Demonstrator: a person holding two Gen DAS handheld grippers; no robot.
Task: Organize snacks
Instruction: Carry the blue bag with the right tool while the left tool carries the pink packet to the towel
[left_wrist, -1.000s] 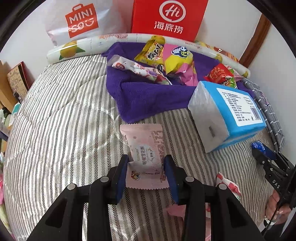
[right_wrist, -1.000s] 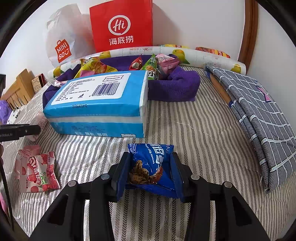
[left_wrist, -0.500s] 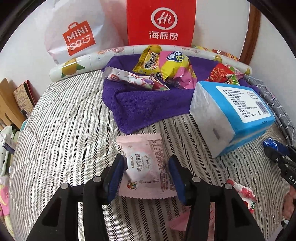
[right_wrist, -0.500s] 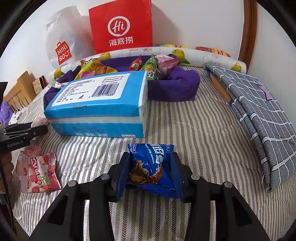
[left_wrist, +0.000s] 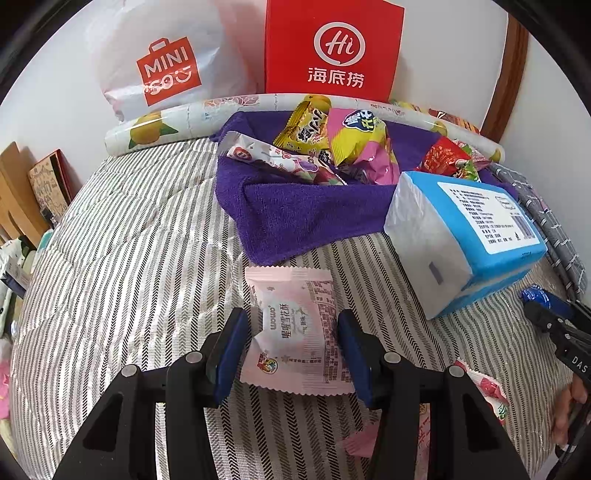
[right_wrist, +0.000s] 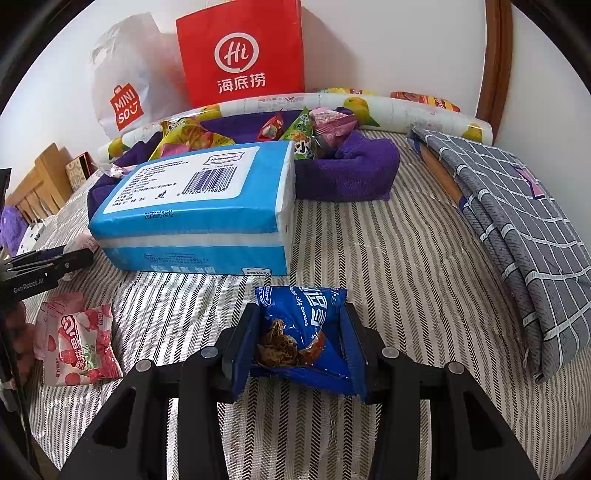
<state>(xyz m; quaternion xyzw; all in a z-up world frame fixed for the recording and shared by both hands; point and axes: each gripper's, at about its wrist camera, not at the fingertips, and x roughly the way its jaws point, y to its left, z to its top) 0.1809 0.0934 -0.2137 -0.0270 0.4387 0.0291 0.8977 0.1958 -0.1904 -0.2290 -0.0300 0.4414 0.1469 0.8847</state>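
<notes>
My left gripper (left_wrist: 291, 332) is shut on a pale pink snack packet (left_wrist: 295, 328) and holds it above the striped bed cover, short of the purple towel (left_wrist: 295, 210). The towel holds several snack bags (left_wrist: 343, 147). My right gripper (right_wrist: 299, 339) is shut on a blue cookie packet (right_wrist: 303, 332) in front of the blue tissue pack (right_wrist: 192, 206). The right gripper also shows at the right edge of the left wrist view (left_wrist: 554, 325). The towel and its snacks show behind the tissue pack in the right wrist view (right_wrist: 347, 170).
A red and pink strawberry packet (right_wrist: 77, 343) lies on the bed at the left, also low right in the left wrist view (left_wrist: 484, 391). A folded grey checked cloth (right_wrist: 517, 229) lies on the right. A red bag (left_wrist: 332, 48), a white bag (left_wrist: 162, 62) and a fruit-print roll (left_wrist: 166, 122) stand at the wall.
My left gripper has carried the pink packet forward toward the purple towel. My right gripper holds the blue packet in the same place.
</notes>
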